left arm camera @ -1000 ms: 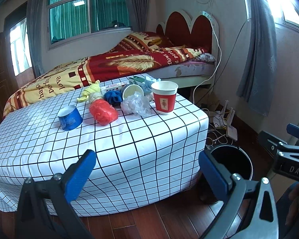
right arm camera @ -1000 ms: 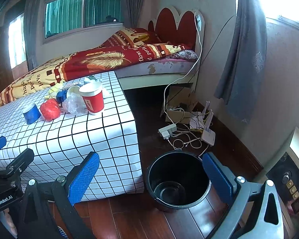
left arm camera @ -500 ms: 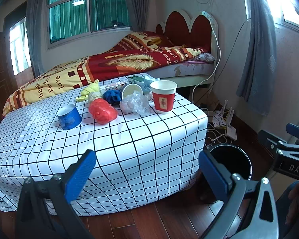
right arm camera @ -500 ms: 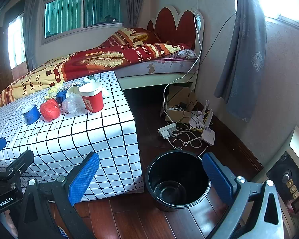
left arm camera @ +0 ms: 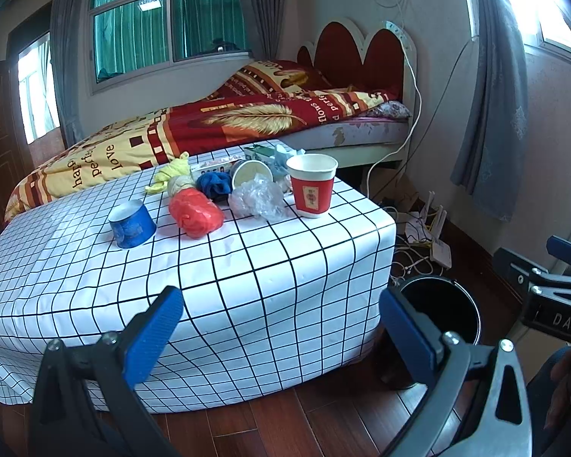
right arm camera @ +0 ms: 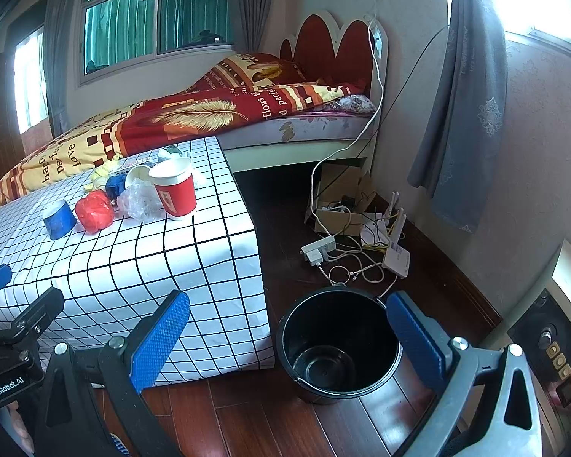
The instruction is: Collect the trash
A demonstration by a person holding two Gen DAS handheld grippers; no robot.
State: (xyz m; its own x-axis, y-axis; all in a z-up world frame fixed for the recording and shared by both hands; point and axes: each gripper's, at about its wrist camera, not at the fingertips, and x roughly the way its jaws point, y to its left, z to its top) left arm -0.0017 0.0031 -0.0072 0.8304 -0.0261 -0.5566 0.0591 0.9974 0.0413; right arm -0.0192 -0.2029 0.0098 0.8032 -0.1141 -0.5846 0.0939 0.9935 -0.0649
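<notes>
Waiting to make the first pick, with nothing yet collected

No trash has been gathered so far, judging by the black bucket [right arm camera: 338,346], which is seen bare to its bottom on the wooden floor. The opening approach is therefore taken to be the step in hand.

The left gripper [left arm camera: 281,327] is held wide open, with nothing between its blue pads [left arm camera: 152,337]; only the hanging side of the checked tablecloth [left arm camera: 247,266] is framed by them. The right gripper [right arm camera: 289,337] is likewise spread fully apart and empty, and the bucket is seen just ahead of it, lying between its fingers and partly behind the right-hand one.

The trash is laid out well ahead of and above both sets of fingers, on the tabletop: a red paper cup [left arm camera: 311,184] standing upright nearest the corner, a crumpled clear plastic wrap [left arm camera: 257,200] just beside it, a red plastic ball [left arm camera: 195,213], a blue cup [left arm camera: 132,224] set apart to the left-finger side, and behind them a blue rag [left arm camera: 214,184], a tipped white cup [left arm camera: 250,172] and a yellow wad [left arm camera: 171,171]. Further items at the back cannot be told apart.

A reach up and forward over the table edge is called for next. The red cup looks the easiest target for the right gripper, being nearest the bucket; it should be closed on gently so that the thin wall is not crushed.
</notes>
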